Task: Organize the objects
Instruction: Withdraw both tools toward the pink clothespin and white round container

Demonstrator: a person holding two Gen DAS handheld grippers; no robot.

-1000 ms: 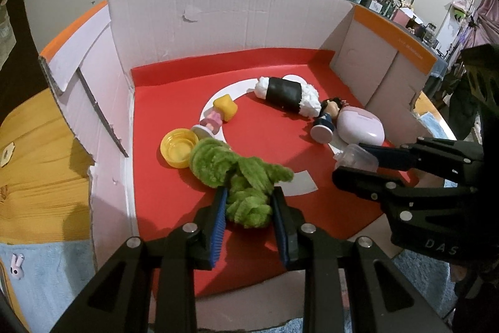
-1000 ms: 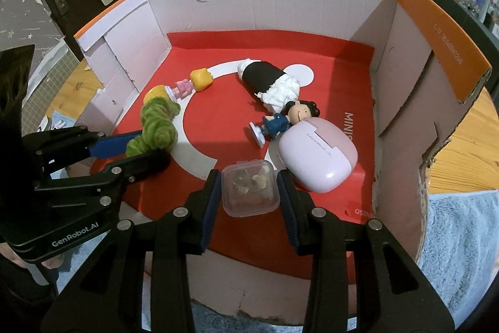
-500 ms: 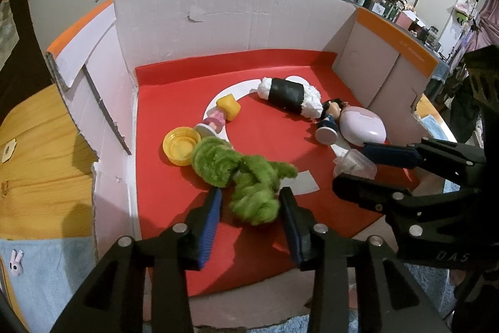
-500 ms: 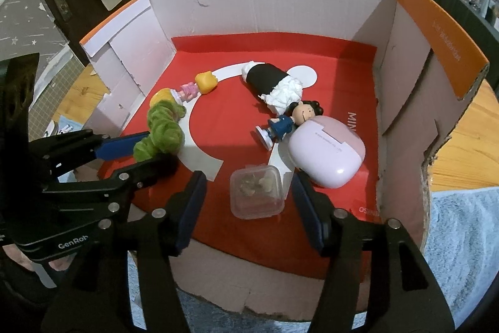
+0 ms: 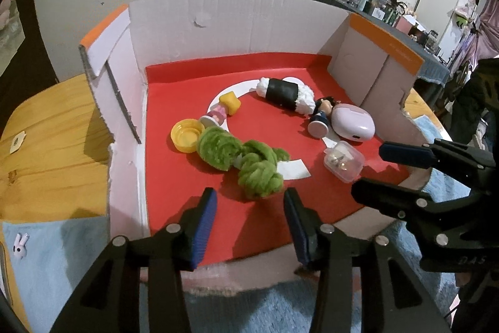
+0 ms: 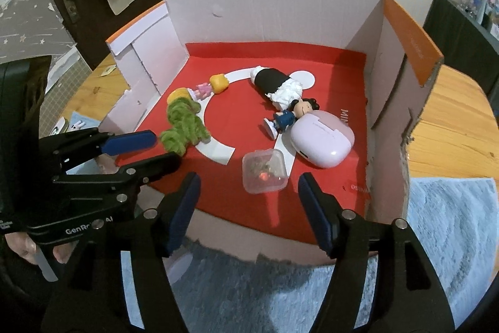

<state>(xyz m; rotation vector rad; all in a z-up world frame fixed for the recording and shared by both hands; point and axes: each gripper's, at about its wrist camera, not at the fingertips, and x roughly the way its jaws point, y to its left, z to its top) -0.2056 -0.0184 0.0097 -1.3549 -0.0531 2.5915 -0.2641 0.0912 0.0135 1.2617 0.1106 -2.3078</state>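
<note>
Left gripper point(image 5: 249, 198) at the near edge of the cardboard box point(image 5: 218, 17): jaws have just been opening and stand apart, nothing pinched; the green fuzzy toy point(image 5: 243, 161) lies on the red floor just beyond the fingertips, free of both pads. Right gripper point(image 6: 248, 186), also at the near edge: jaws have just been opening and are spread wider, empty; the small clear plastic case point(image 6: 264, 170) sits on the red floor just past the gap, touching neither pad. Beyond the green toy: yellow bottle cap point(image 5: 185, 134) touching its far-left end, then a small pink figure with a yellow head point(image 5: 223, 111) on its side. Beyond the clear case: pale pink oval case point(image 6: 322, 139), a dark-haired doll figure point(image 6: 291, 114) lying against it, then a black-and-white roll-shaped toy point(image 6: 276, 83). The box rests on a wooden table point(image 6: 452, 120); blue cloth point(image 6: 449, 227) in front.
</note>
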